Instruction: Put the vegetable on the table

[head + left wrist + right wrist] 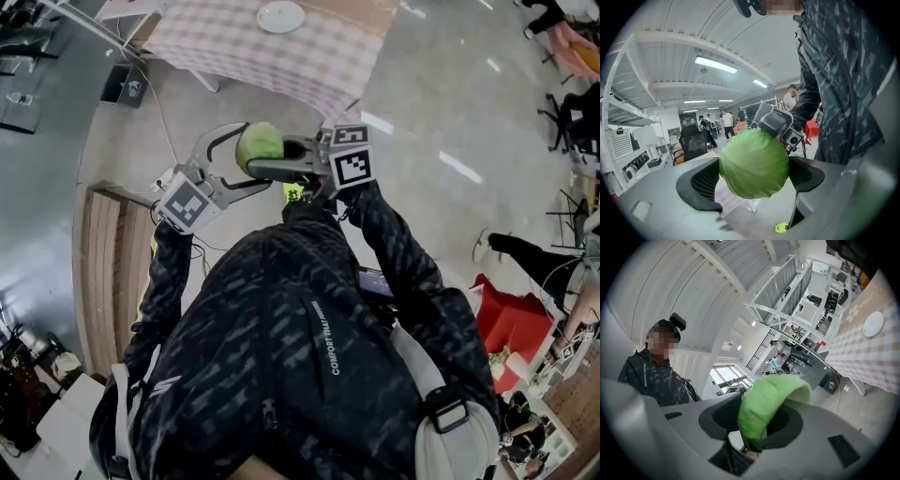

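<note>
Cabbage (260, 141) hangs in the air ahead of the person (300, 356), above the grey floor (422, 141) and well short of the desk (309, 70) with the checked cloth at the top of the head view.

Starting at the left, we see the left gripper (257, 155) with its jaws spread wide, one on each side of the green ball. In the left gripper view both pads (701, 180) meet its flanks, so we read this gripper as clamped on the cabbage. From above and from the left gripper view the ball looks almost round. We cannot pick out a long axis or a stalk end there.

Moving right, the right gripper (279, 157) reaches in from the opposite side, about level with the left one. Its own view shows what the other two do not. Its jaws are pinched on a thin outer leaf (759, 408), which curls up and to the right. The leaf ends in a pale edge turned toward the desk. In that view we also catch the white plate (873, 324) lying on the checked cloth at the far right. The head view shows the same plate at the top of the picture.

Only the left gripper view shows us the right gripper's body and camera just behind the cabbage. Only the head view shows us both grippers at once, meeting on it from either side.
</note>
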`<state>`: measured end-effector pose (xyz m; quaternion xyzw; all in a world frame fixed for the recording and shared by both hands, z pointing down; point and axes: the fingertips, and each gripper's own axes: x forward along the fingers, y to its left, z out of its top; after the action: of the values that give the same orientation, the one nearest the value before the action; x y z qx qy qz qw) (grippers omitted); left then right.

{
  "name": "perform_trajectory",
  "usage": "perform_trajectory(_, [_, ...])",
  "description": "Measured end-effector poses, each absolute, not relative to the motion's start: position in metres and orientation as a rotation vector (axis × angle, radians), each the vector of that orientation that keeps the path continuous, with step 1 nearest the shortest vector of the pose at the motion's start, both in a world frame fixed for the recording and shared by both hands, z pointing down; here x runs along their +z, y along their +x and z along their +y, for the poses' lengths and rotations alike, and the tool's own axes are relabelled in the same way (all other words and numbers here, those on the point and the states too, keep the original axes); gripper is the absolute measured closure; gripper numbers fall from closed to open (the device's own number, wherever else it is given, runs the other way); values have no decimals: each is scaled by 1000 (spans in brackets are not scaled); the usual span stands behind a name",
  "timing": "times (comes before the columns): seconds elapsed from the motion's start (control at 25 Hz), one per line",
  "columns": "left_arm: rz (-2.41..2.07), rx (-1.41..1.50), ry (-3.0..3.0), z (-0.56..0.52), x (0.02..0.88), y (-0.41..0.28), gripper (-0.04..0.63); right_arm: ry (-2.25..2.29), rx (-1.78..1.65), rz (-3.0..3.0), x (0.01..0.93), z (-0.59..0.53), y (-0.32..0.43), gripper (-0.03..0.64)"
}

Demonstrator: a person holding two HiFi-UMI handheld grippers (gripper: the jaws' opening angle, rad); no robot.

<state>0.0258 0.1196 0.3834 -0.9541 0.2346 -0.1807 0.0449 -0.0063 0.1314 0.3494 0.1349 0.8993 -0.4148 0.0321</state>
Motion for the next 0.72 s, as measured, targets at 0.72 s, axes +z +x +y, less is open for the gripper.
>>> perform_trajectory(0.72, [729, -572, -2923, 23, 388, 56, 140, 430, -1286, 2761, 354, 35, 24, 502])
